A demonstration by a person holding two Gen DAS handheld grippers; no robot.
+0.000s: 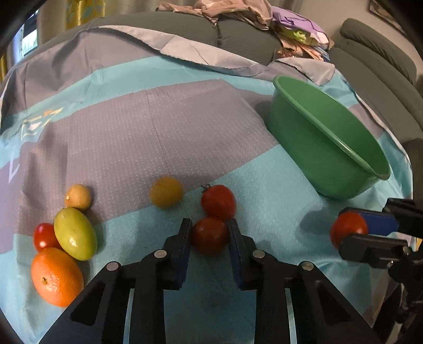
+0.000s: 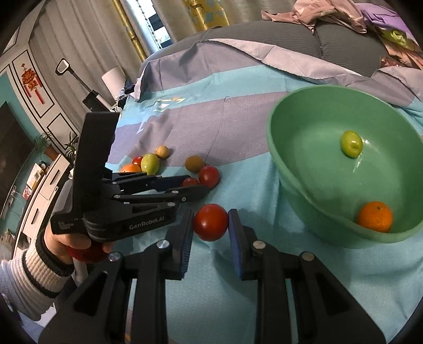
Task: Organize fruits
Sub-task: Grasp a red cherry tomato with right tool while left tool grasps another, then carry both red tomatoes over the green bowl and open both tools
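My left gripper [image 1: 209,232] is shut on a red tomato [image 1: 209,236] low over the cloth; it also shows in the right wrist view [image 2: 194,185]. A second tomato [image 1: 218,202] sits just beyond it. My right gripper [image 2: 210,225] is shut on another red tomato [image 2: 211,222], held above the cloth left of the green bowl [image 2: 280,158]. The bowl holds a green apple [image 2: 351,143] and an orange [image 2: 375,216]. On the cloth lie a yellow fruit [image 1: 166,192], a green mango [image 1: 75,233], an orange [image 1: 56,276], a small tomato [image 1: 44,236] and a tan fruit [image 1: 78,197].
The striped blue and grey cloth [image 1: 158,127] covers a sofa seat. The green bowl [image 1: 304,137] stands at the right. Piled clothes [image 1: 264,18] lie on the backrest behind. A grey armrest [image 1: 380,60] is at far right.
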